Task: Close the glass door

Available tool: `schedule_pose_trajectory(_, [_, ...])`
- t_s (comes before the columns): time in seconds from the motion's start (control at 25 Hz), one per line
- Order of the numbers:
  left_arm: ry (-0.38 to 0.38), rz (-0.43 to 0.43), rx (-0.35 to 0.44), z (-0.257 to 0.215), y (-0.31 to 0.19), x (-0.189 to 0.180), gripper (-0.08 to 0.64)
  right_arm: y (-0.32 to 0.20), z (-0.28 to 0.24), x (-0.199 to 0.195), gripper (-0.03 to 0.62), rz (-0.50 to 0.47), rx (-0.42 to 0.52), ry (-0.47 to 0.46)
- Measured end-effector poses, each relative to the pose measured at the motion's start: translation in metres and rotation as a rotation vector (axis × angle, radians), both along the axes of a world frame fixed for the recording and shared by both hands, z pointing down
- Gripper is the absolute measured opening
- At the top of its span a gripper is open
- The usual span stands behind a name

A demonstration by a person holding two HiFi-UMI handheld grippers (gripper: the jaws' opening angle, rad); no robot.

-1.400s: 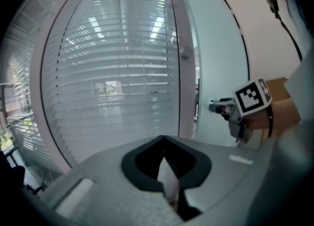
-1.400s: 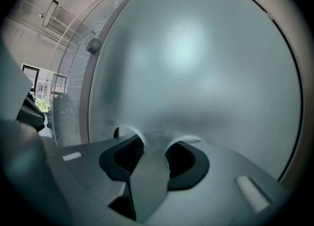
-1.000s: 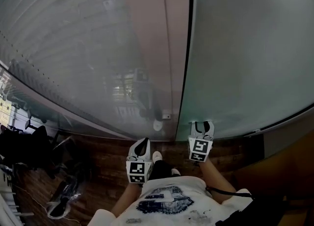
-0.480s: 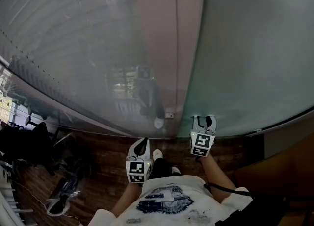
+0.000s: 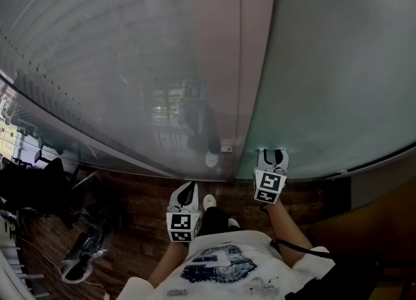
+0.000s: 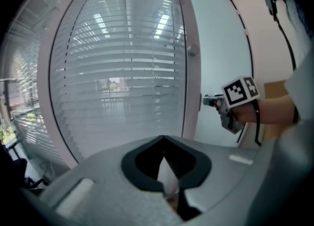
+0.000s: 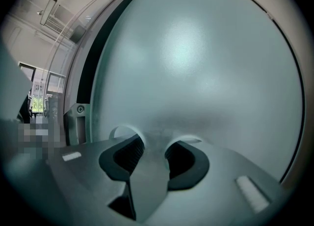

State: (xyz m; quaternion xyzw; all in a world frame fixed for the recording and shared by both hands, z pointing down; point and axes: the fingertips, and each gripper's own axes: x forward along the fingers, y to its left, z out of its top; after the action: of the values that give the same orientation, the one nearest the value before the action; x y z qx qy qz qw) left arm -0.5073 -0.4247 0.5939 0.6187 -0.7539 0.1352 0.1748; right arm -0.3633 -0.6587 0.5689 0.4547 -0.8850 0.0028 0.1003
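Glass door (image 5: 338, 64) stands just ahead of the right tool (image 5: 272, 155) (jaws spread).

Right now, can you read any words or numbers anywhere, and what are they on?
No words or numbers can be read.
Cube on the left gripper: only a black-and-white square pattern, no letters.
Cube on the right gripper: the same kind of pattern, no letters.
Shirt print: too blurred to read.
Glass door: no sign or sticker shows.
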Motion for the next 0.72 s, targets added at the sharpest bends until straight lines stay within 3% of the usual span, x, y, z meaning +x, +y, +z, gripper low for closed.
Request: schedule_pose_trajectory(0.72, [0.005,0.002,0.005,0.0,0.005,0.001,0.003,-0.001,0.005,-0.001,0.144,0.003,-0.002,0.002])
